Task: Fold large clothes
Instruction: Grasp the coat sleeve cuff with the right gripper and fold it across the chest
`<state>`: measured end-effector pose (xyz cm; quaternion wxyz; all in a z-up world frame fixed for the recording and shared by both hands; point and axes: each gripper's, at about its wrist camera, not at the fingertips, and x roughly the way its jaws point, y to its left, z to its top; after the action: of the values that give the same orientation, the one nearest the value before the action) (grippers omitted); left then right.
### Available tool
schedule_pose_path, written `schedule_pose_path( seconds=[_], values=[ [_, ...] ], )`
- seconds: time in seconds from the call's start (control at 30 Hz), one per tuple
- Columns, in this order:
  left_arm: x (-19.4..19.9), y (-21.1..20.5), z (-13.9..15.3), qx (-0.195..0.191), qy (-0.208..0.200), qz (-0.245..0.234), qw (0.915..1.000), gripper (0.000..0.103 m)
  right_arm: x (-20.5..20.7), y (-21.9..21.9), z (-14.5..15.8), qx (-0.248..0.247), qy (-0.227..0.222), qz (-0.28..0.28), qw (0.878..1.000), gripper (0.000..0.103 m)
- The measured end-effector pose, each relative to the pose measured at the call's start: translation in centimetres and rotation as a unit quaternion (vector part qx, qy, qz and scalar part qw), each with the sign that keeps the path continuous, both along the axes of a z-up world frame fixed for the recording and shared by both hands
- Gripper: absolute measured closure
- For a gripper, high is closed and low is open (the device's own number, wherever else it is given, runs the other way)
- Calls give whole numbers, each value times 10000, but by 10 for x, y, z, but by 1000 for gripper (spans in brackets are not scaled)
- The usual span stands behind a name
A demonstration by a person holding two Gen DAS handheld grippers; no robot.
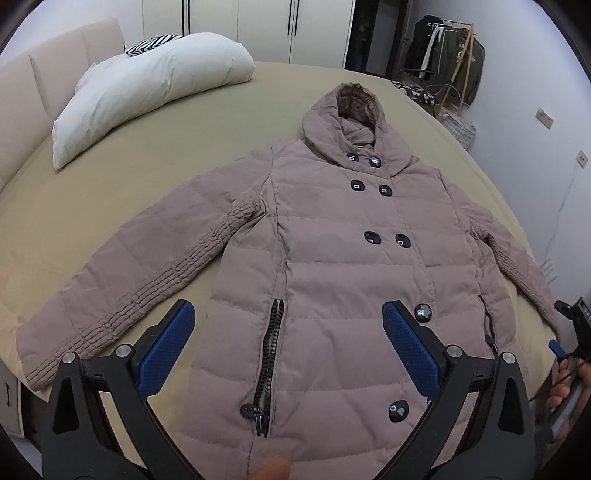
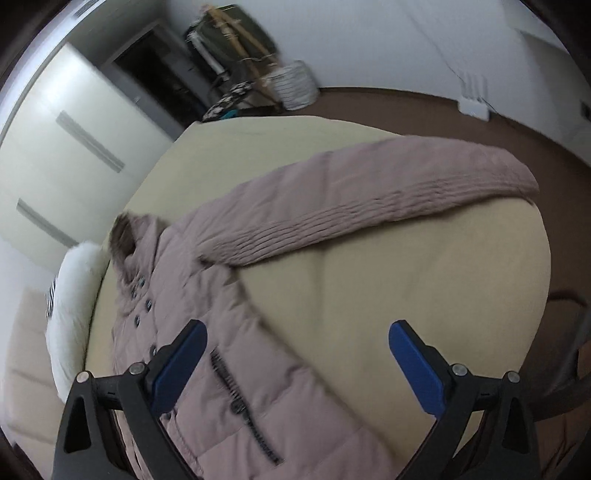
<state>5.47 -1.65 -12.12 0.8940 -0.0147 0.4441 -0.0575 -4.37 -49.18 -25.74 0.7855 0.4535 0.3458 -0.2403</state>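
Observation:
A mauve quilted hooded coat [image 1: 332, 266] lies flat, front up, on the beige bed [image 1: 177, 155], both sleeves spread out. It has dark buttons and zip pockets. My left gripper [image 1: 288, 332] is open and empty, hovering above the coat's lower front near the left zip pocket [image 1: 271, 365]. My right gripper [image 2: 297, 350] is open and empty, above the bed beside the coat's right side [image 2: 229, 369], below its outstretched right sleeve [image 2: 369, 206]. The right gripper also shows at the edge of the left wrist view [image 1: 572, 325].
A white pillow [image 1: 147, 88] lies at the head of the bed by the padded headboard [image 1: 44, 74]. White wardrobes [image 1: 266, 29], a clothes rack [image 1: 447, 51] and a laundry basket [image 2: 297, 85] stand beyond the bed. Brown floor [image 2: 517, 133] borders the bed's right side.

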Motion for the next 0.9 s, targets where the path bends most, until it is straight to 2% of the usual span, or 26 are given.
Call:
schedule_pose_path(
  seconds=[0.03,0.13,0.27,0.37,0.47,0.5,0.53,0.57,0.6,0.67,0.73,0.8,0.83,0.9],
  values=[
    [4,-4,-6,-13,75,-77,9999,0,-6,-17,-10,225,-67,-236,9994,7],
    [24,-16,-27,-25,713,-115,9974,0,-28,-66,-41,798,-335,-881,9923,12],
    [41,-20,-37,-527,761,-7,9957,0,-39,-104,-61,1190,-809,-1421,9793,16],
    [56,-27,-44,-882,848,-151,9924,0,-33,-125,-58,1204,-1053,-1651,9732,16],
    [72,-35,-51,-1336,1038,-309,9851,4,-21,-146,-55,1190,-985,-1797,9715,31],
    [75,-36,-53,-1445,1067,-328,9832,7,-15,-153,-53,1186,-956,-1801,9718,37],
    [81,-38,-55,-1537,1101,-340,9814,9,-10,-159,-53,1139,-924,-1759,9734,49],
    [85,-40,-56,-1626,1122,-359,9796,10,-6,-162,-52,1059,-817,-1707,9762,57],
    [90,-40,-58,-1734,1141,-386,9775,12,-1,-164,-47,977,-674,-1659,9790,74],
    [99,-39,-60,-1896,1172,-388,9741,13,10,-159,-28,644,-640,-1489,9847,83],
    [109,-34,-61,-2082,1157,-340,9706,13,32,-149,7,35,-614,-1065,9924,88],
    [118,-24,-63,-2273,1139,-218,9669,13,70,-120,55,-756,-605,-299,9949,90],
    [123,-19,-64,-2396,1132,-146,9641,13,88,-97,78,-1214,-568,145,9909,90],
    [132,-6,-65,-2593,1086,-37,9597,13,135,-40,114,-2121,-442,1117,9698,90]
  ],
)
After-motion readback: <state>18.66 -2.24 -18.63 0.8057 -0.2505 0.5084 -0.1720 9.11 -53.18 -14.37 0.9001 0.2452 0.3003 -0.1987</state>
